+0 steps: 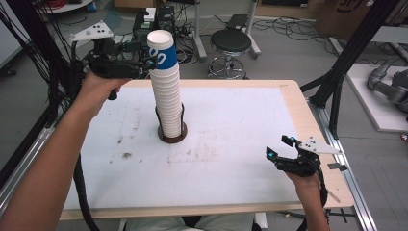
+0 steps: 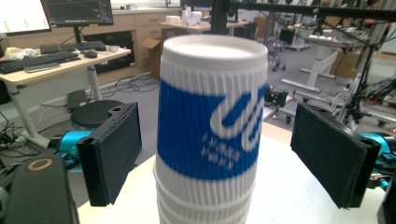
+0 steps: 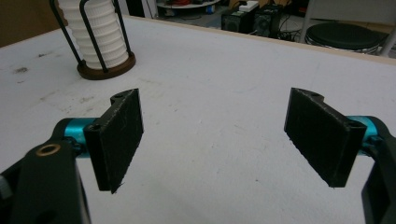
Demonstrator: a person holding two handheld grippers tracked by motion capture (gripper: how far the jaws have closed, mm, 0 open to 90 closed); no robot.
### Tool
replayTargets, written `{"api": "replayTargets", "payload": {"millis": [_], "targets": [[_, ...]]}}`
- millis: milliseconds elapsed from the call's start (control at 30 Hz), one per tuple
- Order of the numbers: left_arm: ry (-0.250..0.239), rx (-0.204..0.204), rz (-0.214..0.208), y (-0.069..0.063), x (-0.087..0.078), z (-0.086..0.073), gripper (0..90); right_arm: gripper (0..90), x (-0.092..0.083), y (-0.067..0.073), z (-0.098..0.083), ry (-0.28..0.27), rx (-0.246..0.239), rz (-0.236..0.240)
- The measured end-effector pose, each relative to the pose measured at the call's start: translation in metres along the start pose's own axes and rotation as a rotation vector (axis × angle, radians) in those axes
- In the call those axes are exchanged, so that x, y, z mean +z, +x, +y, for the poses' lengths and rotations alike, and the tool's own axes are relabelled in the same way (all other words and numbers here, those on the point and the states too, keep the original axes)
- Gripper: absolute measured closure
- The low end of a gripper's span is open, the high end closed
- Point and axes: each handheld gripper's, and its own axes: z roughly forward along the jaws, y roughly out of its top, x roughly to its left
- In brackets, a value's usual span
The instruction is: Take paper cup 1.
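Here, a tall stack of white ribbed paper cups (image 1: 167, 91) stands upright near the middle of the white table (image 1: 231, 159), its foot set in a round brown holder (image 1: 172, 136) with thin black wire uprights rising around the lowest cups. The top cup (image 2: 212, 112) wears a blue band with a white logo, and its open rim faces up. My left gripper (image 1: 144, 62) is raised to the height of that top cup, coming in from the stack's left side. In the left gripper view its two black padded jaws stand wide apart with the blue-banded cup between them — clear space shows on both sides, so neither pad touches the cup. My left hand (image 1: 98, 89) holds the gripper's handle above the table's far left edge. My right gripper (image 1: 283, 150) is well apart from the stack, low over the table near its right edge; its jaws are spread too, with nothing but bare tabletop between them. In the right gripper view the holder and the bottom of the stack sit off at the upper left. Beyond the table a black round stool (image 1: 231, 42) stands on the floor among cables.
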Motion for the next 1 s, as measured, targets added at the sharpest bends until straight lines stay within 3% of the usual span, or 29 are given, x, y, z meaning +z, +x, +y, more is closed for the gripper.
{"api": "replayTargets", "payload": {"millis": [433, 600, 633, 1000], "targets": [[0.06, 0.015, 0.052, 0.0, 0.031, 0.023, 17.1, 20.1, -0.001, -0.001, -0.001, 0.002, 0.001, 0.004], [0.065, 0.022, 0.041, -0.002, 0.038, 0.022, 22.4, 20.2, -0.002, -0.001, 0.0, 0.0, 0.005, 0.004], [0.065, 0.026, 0.04, -0.003, 0.039, 0.022, 27.1, 20.2, -0.002, -0.002, 0.0, -0.003, -0.003, 0.002], [0.052, 0.019, 0.053, -0.004, 0.035, 0.026, 28.9, 20.3, -0.001, -0.002, -0.001, 0.001, 0.003, 0.005]]}}
